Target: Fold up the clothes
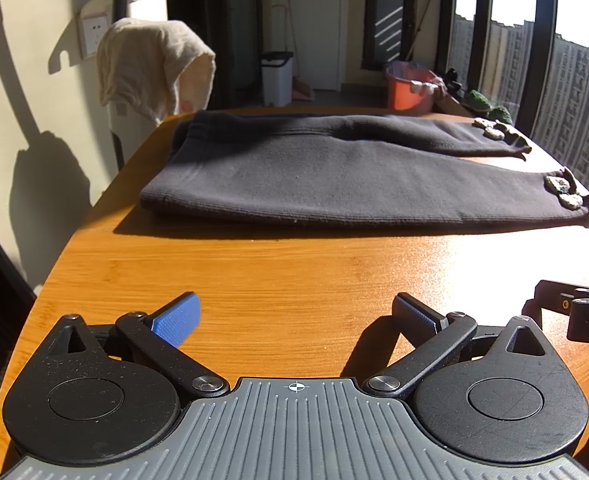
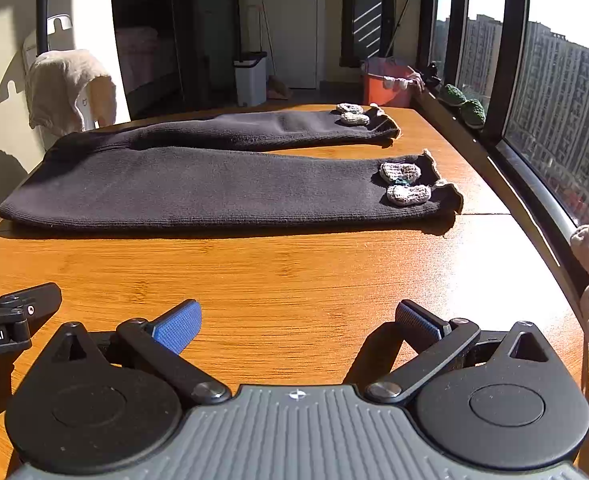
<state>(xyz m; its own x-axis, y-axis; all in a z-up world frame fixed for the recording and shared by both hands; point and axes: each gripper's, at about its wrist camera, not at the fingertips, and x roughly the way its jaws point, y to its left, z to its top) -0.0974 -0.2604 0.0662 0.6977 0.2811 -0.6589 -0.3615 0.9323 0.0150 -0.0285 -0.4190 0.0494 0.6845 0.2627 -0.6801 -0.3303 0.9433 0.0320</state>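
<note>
Lying flat: trousers (image 2: 198,184), long axis left-right, cuffs right | both jaws spread, empty

Orange bucket (image 2: 386,90), white bin (image 2: 250,78) (lidded), beige towel (image 1: 150,64).

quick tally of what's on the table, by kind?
Dark knit trousers: 1
Crocheted bow trims on the cuffs: 4, two on the near cuff, two on the far cuff
Tools: 2, left tool and right tool, both open
Total: 7
</note>
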